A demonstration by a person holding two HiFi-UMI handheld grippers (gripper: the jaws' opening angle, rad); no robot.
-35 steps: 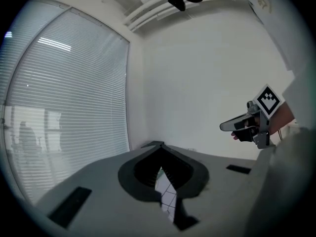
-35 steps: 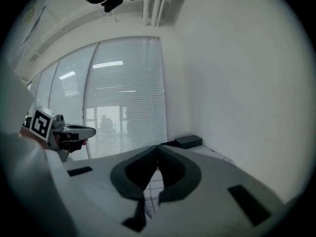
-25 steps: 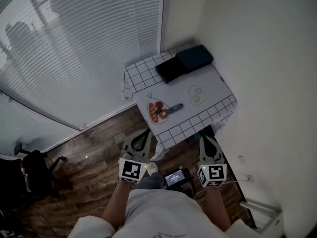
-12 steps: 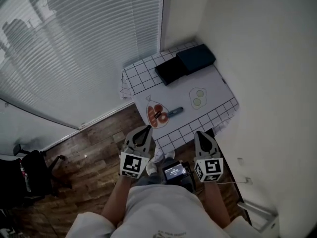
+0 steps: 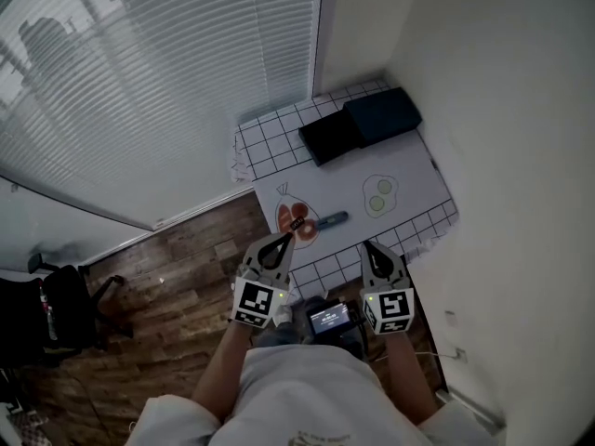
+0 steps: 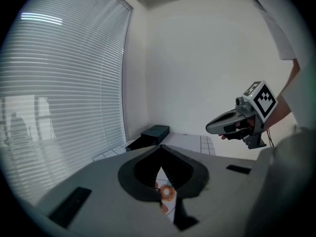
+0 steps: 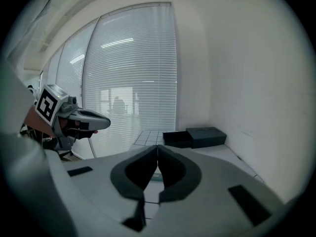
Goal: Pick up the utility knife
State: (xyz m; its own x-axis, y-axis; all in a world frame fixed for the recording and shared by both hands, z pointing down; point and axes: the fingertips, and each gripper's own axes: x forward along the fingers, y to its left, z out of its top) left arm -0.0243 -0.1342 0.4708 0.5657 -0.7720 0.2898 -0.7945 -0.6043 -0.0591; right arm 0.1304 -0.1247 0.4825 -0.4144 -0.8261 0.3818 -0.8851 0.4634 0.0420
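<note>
The utility knife (image 5: 332,219), with a blue handle, lies on the white cloth of the small table (image 5: 409,170). Its tip rests at an orange printed picture (image 5: 296,222). My left gripper (image 5: 282,241) is shut and empty, with its tip over the table's near edge just short of the orange print. That print shows through the slit behind its closed jaws (image 6: 160,149). My right gripper (image 5: 366,246) is shut and empty too. It hangs at the near edge, to the right of the knife and short of it. Its pads meet in a thin line (image 7: 157,147).
Two dark flat boxes (image 5: 363,126) stand at the table's far end by the window blinds (image 5: 167,82). A green printed picture (image 5: 379,193) sits right of the knife. A white wall (image 5: 521,156) bounds the right side. Wooden floor (image 5: 177,277) lies to the left.
Both grippers have moved forward and a little down, from over the floor to the table's near edge. Nothing on the table has moved.
</note>
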